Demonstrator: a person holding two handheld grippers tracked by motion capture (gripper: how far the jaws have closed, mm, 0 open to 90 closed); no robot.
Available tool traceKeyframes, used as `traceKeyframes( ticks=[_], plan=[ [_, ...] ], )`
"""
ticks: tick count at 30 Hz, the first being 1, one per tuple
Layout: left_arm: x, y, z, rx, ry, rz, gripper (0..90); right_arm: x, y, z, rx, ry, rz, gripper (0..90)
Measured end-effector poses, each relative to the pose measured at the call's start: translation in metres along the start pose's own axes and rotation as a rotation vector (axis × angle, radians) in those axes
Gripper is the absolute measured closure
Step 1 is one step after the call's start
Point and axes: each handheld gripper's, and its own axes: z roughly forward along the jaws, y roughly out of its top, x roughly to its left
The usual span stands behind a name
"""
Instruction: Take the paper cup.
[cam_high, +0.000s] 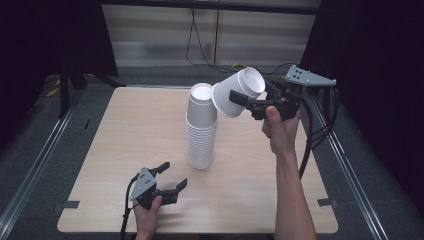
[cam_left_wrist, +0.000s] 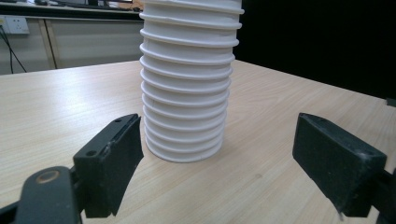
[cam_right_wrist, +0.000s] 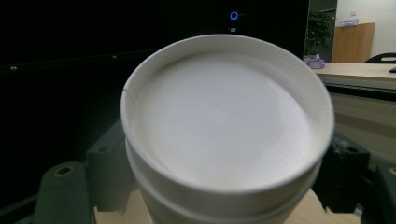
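Observation:
A tall stack of upturned white paper cups (cam_high: 201, 132) stands near the middle of the wooden table (cam_high: 125, 130). Up close, the stack (cam_left_wrist: 187, 84) rises just beyond my left gripper (cam_left_wrist: 224, 168), whose jaws stand wide apart with nothing between them. That left gripper (cam_high: 173, 175) rests low at the table's front left, short of the stack. My right gripper (cam_high: 240, 100) is shut on a single white cup (cam_high: 235, 95), tilted, its mouth against the stack's top. The cup's base (cam_right_wrist: 224, 126) faces the right gripper's camera, with a jaw on either side.
Dark cables trail from the right gripper (cam_high: 307, 135) past the table's right edge. Bare tabletop lies left of the stack and in front of it. Metal floor rails (cam_high: 35, 170) run along both sides, and a pale wall panel (cam_high: 165, 35) stands behind.

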Motion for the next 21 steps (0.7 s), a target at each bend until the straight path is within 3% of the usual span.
traceKeyframes(
  ticks=[4,17,21],
  plan=[
    [-0.001,0.0,0.001,-0.008,0.0,-0.017,15.9,0.001,-0.006,-0.004,-0.005,0.004,0.009,21.3],
    [-0.003,0.0,0.001,-0.004,0.009,-0.005,16.2,0.007,-0.025,-0.022,0.002,0.009,0.015,21.5],
    [0.0,0.001,0.003,0.009,-0.002,-0.026,16.5,0.009,-0.031,-0.024,0.013,0.01,0.015,21.5]
  ],
)
